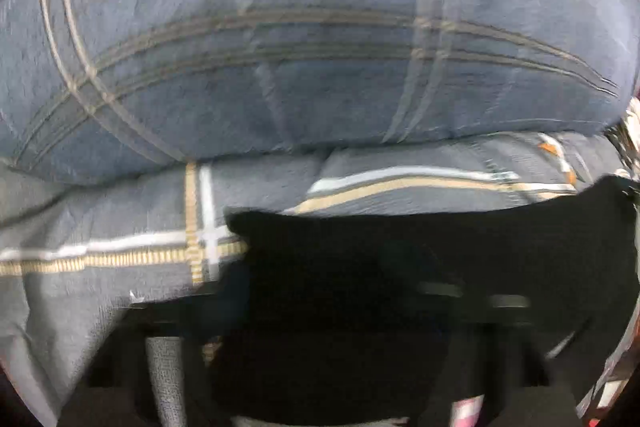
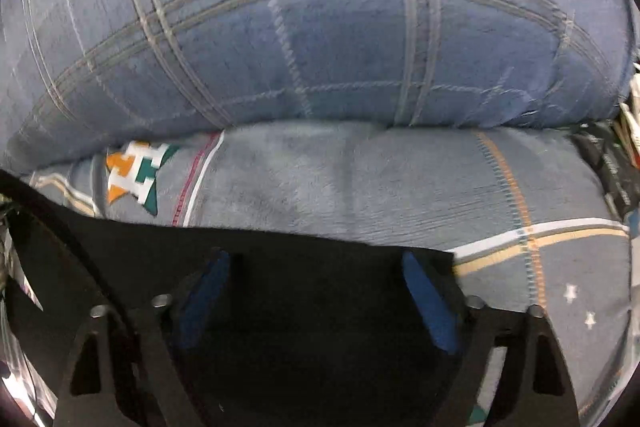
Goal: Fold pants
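The black pants (image 1: pixel 400 267) lie on a grey-blue bedspread and fill the lower part of the left wrist view. They drape over my left gripper (image 1: pixel 472 297), so its fingers are mostly hidden and I cannot tell how the jaws stand. In the right wrist view the black pants (image 2: pixel 312 307) lie under and between the blue-padded fingers (image 2: pixel 428 303) of my right gripper (image 2: pixel 316 267). Its jaws stand wide apart, with the cloth's far edge just beyond the tips.
A grey-blue bedspread (image 2: pixel 360 187) with white and tan stripes and an orange-green star patch (image 2: pixel 134 175) lies beneath. A large blue plaid pillow (image 2: pixel 320 27) rises behind it, also in the left wrist view (image 1: pixel 320 47). Cluttered items (image 2: pixel 616 163) sit at the right edge.
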### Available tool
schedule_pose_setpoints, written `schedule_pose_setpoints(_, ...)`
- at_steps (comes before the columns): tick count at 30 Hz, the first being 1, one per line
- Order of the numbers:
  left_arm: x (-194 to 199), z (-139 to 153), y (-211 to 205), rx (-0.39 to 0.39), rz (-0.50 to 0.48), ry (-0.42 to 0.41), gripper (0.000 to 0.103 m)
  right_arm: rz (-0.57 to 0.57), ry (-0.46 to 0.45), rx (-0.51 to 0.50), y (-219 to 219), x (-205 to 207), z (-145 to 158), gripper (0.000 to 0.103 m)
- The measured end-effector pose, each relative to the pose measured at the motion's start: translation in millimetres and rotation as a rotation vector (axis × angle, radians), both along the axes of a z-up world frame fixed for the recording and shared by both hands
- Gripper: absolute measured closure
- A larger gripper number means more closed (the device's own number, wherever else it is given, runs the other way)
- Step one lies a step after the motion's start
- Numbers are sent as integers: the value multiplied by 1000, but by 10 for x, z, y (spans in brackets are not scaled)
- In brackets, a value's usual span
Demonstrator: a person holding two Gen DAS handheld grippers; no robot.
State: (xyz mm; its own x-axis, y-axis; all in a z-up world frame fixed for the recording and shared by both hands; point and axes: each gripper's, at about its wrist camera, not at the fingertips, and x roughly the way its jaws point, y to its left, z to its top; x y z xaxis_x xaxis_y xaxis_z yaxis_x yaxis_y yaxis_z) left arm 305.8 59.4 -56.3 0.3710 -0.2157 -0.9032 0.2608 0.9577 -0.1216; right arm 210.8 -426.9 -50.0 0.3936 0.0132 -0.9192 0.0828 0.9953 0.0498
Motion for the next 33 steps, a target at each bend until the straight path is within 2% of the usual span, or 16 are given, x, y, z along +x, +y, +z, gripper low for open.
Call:
schedule_pose_setpoints(1, -13, 54, -3, -8, -5, -6, 88, 7, -8, -38, 49, -14, 16, 56)
schedule_pose_setpoints(2, -33, 107, 2, -10, -8, -21, 88, 12, -6, -26, 57, -25, 36, 78)
schedule_pose_setpoints(3, -60, 153, 15, -7, -5, -32, 88, 3, -11, 17, 28, -41, 72, 79)
schedule_pose_setpoints(7, -183, 361, 79, -19, 28, -78, 89, -20, -73, 34, 0, -178, 321, 81)
schedule_pose_setpoints(13, -620, 871, 73, 7, 28, -243, 89, -55, -182, 93, 26, -527, 758, 81)
schedule_pose_setpoints(16, -976, 1089, 143, 47, 10, -347, 88, -53, -227, 145, 80, -853, 886, 81)
schedule_pose_setpoints(19, -1411, 1153, 212, 54, 9, -391, 88, -54, -241, 196, 98, -1189, 880, 81)
schedule_pose_setpoints(23, -2016, 947, 273, 83, 24, -417, 88, -68, -224, 264, 75, -1777, 680, 81)
schedule_pose_setpoints(26, -2458, 700, 331, 93, 24, -396, 84, -86, -182, 295, 62, -2195, 409, 81)
schedule_pose_setpoints(29, -2858, 534, 488, 61, 57, -333, 80, -123, -135, 303, 21, -2556, 134, 81)
schedule_pose_setpoints(30, -3014, 498, 586, 55, 89, -322, 80, -144, -122, 301, -3, -2652, 58, 85)
schedule_pose_setpoints(33, -3245, 454, 946, -38, 191, -268, 80, -207, -152, 303, -118, -2916, 41, 82)
